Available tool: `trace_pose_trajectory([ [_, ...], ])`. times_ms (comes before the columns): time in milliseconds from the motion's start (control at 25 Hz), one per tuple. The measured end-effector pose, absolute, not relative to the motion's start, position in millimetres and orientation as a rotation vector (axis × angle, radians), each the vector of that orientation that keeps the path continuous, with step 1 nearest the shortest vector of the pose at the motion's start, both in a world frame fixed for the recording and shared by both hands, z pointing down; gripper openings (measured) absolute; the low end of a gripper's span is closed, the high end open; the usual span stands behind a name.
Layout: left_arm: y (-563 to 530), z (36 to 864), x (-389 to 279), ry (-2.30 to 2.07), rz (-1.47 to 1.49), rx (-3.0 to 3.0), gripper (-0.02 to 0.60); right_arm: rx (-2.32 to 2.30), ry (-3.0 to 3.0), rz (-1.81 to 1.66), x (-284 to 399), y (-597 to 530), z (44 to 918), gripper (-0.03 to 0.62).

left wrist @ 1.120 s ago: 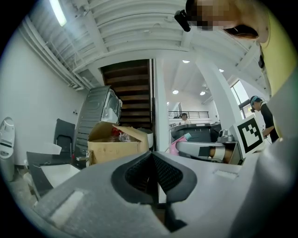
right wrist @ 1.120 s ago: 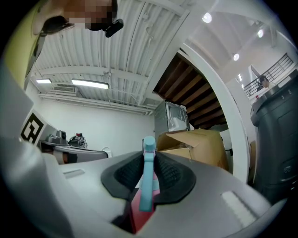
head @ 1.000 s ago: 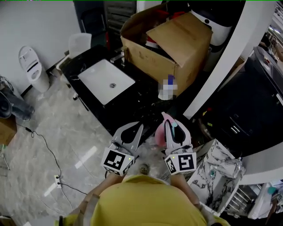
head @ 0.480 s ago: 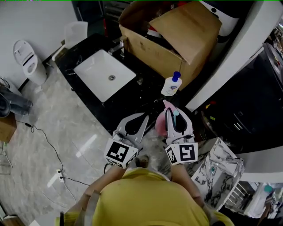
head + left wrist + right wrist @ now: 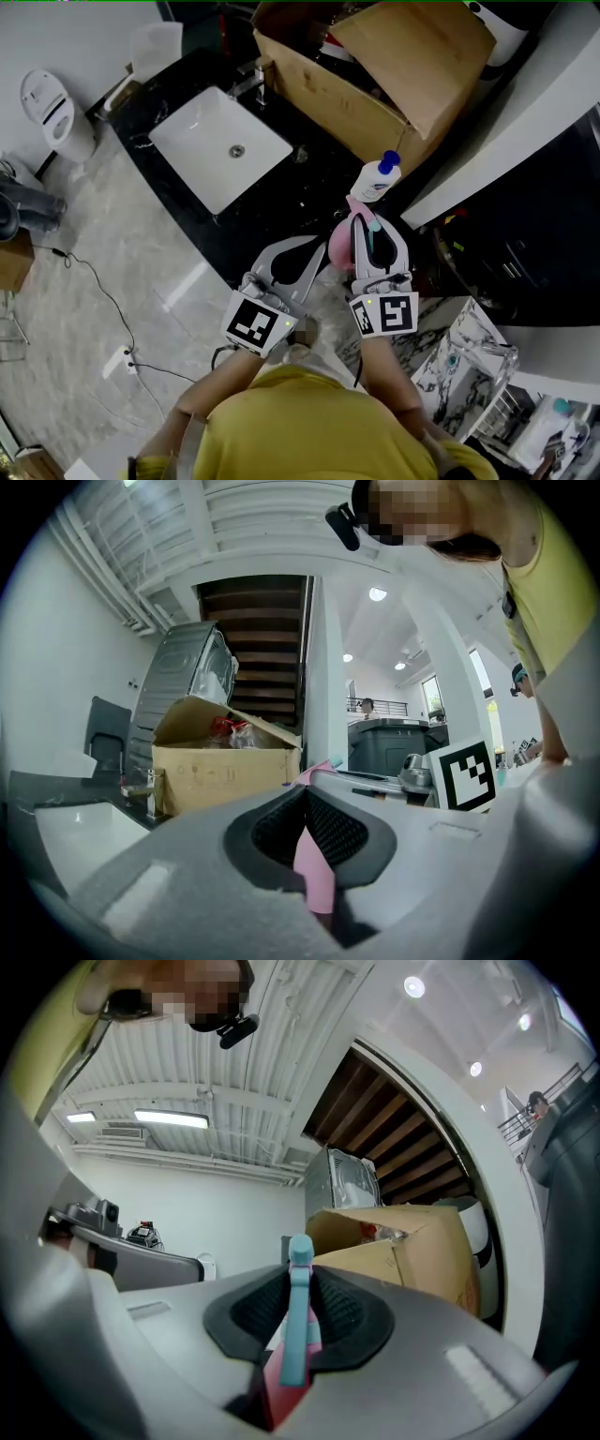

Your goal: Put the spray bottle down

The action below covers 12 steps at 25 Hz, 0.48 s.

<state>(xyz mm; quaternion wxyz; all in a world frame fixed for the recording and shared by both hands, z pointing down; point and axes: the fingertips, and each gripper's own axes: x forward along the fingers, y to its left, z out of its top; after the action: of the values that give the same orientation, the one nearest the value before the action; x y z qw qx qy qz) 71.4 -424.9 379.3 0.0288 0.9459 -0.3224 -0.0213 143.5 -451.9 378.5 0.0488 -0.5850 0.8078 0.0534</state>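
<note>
My right gripper (image 5: 365, 227) is shut on a pink spray bottle (image 5: 339, 251) with a teal trigger (image 5: 297, 1321). The bottle's head is clamped between the pads, at the front edge of the black counter (image 5: 281, 202). In the right gripper view the right gripper (image 5: 298, 1277) has the trigger standing upright between its jaws. My left gripper (image 5: 312, 247) is level beside it, to the left. In the left gripper view the left gripper (image 5: 305, 797) pinches a thin pink piece (image 5: 314, 878) that looks like a cloth.
A white pump bottle with a blue cap (image 5: 377, 178) stands on the counter just beyond the right gripper. An open cardboard box (image 5: 375, 89) sits behind it. A white sink (image 5: 217, 145) with a tap (image 5: 247, 84) lies to the left. A cable (image 5: 103, 314) crosses the marble floor.
Both grippers have moved forward to the counter's edge, nearer the white pump bottle. Neither grip has changed.
</note>
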Motion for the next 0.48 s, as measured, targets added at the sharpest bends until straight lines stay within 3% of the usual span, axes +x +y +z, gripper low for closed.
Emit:
trace_pose_trajectory([
  [480,-461.4,421.3,76.6,-0.994,0.004,2.847,0.003,-1.721,2.48,0.243,142.5,-510.8,409.2,0.063],
])
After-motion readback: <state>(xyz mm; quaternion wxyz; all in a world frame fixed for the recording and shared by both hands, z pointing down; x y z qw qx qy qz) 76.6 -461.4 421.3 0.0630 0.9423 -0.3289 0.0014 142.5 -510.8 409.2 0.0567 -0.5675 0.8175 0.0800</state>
